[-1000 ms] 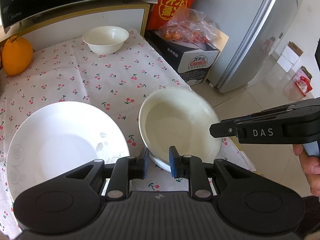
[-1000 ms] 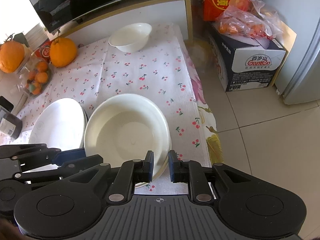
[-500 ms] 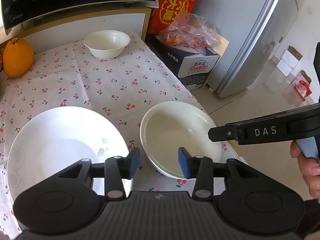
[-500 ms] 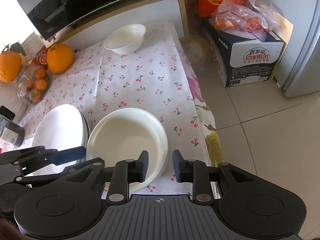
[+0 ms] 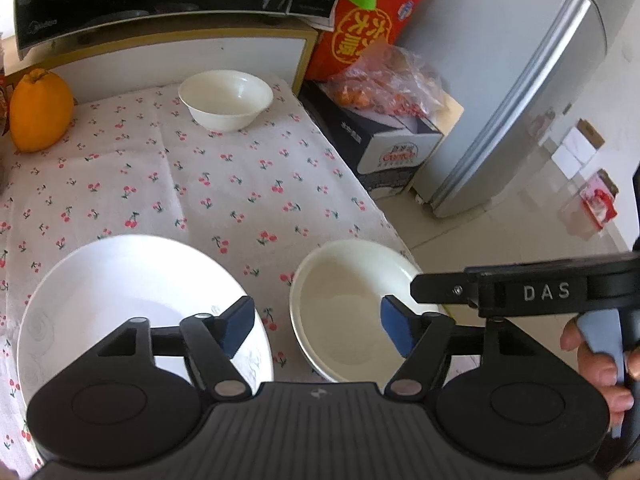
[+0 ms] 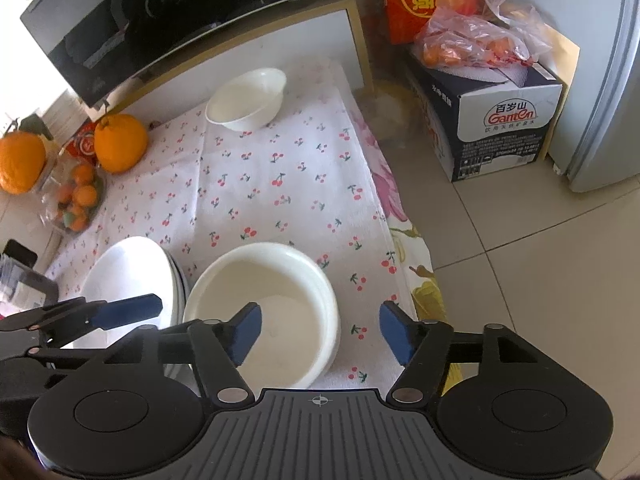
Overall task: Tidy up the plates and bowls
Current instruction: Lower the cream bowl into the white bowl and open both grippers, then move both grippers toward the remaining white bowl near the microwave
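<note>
Jaws on both grippers are spreading apart right now and neither pair pinches anything.

Left wrist view: the left gripper (image 5: 316, 330) hangs over the gap between the big white plate (image 5: 120, 300) on its left and the cream bowl stack (image 5: 348, 308) on its right. Its right pad (image 5: 394, 330) sits over the stack's near rim, apparently not pressing it. That stack looks like one shallow bowl nested in another, sitting flat on the cherry-print cloth of the worktop (image 5: 200, 184) near the edge. The right gripper (image 5: 520, 292) pokes in from the right, a hand (image 5: 596, 364) on its trigger. A small white bowl (image 5: 226, 98) sits far back, well apart.

Right wrist view: the right gripper (image 6: 320, 330) straddles the near right rim of the stack (image 6: 276, 300), one pad (image 6: 246, 330) over the bowl's inside, the other (image 6: 396, 330) outside over the cloth. The plates (image 6: 132, 272) lie just beside the stack, the small bowl (image 6: 248, 98) still far off.

So this reads as the let-go after nesting. To do it well, let the jaws open fully before backing away, lift straight off the rim so nothing drags, and watch that worktop edge, since a nudge could slide the stack off.
</note>
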Tool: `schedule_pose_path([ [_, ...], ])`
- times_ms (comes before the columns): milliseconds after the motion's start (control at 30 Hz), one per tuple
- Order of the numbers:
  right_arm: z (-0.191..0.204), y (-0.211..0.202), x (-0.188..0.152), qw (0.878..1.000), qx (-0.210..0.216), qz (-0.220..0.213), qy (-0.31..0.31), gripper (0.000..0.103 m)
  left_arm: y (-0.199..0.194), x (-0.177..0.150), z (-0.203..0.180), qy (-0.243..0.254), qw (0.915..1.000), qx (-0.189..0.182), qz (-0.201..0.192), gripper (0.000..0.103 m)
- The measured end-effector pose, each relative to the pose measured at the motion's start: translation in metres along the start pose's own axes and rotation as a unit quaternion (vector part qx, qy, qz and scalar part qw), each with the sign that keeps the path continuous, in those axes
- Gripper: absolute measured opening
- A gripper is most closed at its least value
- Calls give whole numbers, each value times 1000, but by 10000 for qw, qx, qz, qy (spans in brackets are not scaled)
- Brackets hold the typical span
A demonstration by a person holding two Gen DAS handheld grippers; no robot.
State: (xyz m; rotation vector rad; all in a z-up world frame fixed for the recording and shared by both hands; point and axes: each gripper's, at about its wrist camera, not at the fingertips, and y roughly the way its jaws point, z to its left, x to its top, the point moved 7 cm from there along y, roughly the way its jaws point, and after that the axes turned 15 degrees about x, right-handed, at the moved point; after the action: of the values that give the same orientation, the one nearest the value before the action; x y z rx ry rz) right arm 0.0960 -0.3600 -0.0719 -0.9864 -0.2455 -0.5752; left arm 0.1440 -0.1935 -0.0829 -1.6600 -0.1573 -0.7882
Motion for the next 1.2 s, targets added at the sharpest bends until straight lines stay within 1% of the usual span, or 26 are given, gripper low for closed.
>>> schedule_pose_path([
  [67, 0, 0, 2, 10000, 47, -23, 37, 75, 0, 5, 3, -64, 10000, 29, -35, 75],
  [133, 0, 2, 5, 9999, 118, -24, 92, 77, 0, 11, 7, -135, 9998, 89, -93, 83],
  [167, 1, 3, 7, 9998, 150, -13, 113, 78, 0, 14, 9, -173, 9997, 125, -135, 85],
  [233, 2, 6, 11, 9997, 196, 22, 120, 81, 0, 21, 14, -269, 9992, 208, -195, 92],
  [267, 3, 8, 13, 9997, 203, 43, 114, 84, 0, 23, 16, -307, 9990, 239, -205, 93],
  [333, 4, 12, 18, 9996, 222, 84, 119, 86, 1, 31, 23, -375, 9986, 303, -213, 95],
  [400, 4, 17, 25, 9994, 229, 166, 209, 86, 1, 37, 32, -411, 9982, 365, -242, 98],
  [533, 11, 25, 46, 9988, 340, 197, 284, 86, 10, 54, 49, -350, 9969, 681, -164, 98],
  [600, 17, 30, 61, 9986, 406, 193, 289, 88, 13, 65, 57, -399, 9958, 809, -171, 99],
  [667, 23, 36, 76, 9981, 501, 182, 312, 91, 18, 77, 66, -537, 9948, 856, -149, 100],
  [800, 26, 55, 106, 9974, 573, 114, 427, 91, 33, 99, 83, -796, 9924, 932, -61, 102],
  [900, 23, 72, 126, 9955, 731, 77, 602, 92, 45, 112, 93, -930, 9904, 1023, -102, 102],
  [1000, 18, 90, 141, 9934, 913, 37, 689, 95, 62, 123, 103, -1112, 9880, 1057, -170, 102],
  [1100, 6, 108, 148, 9904, 1031, 32, 916, 95, 79, 129, 112, -1229, 9853, 1167, -217, 102],
  [1200, -8, 121, 154, 9845, 1288, -175, 1173, 95, 92, 134, 117, -1368, 9823, 1216, -385, 102],
])
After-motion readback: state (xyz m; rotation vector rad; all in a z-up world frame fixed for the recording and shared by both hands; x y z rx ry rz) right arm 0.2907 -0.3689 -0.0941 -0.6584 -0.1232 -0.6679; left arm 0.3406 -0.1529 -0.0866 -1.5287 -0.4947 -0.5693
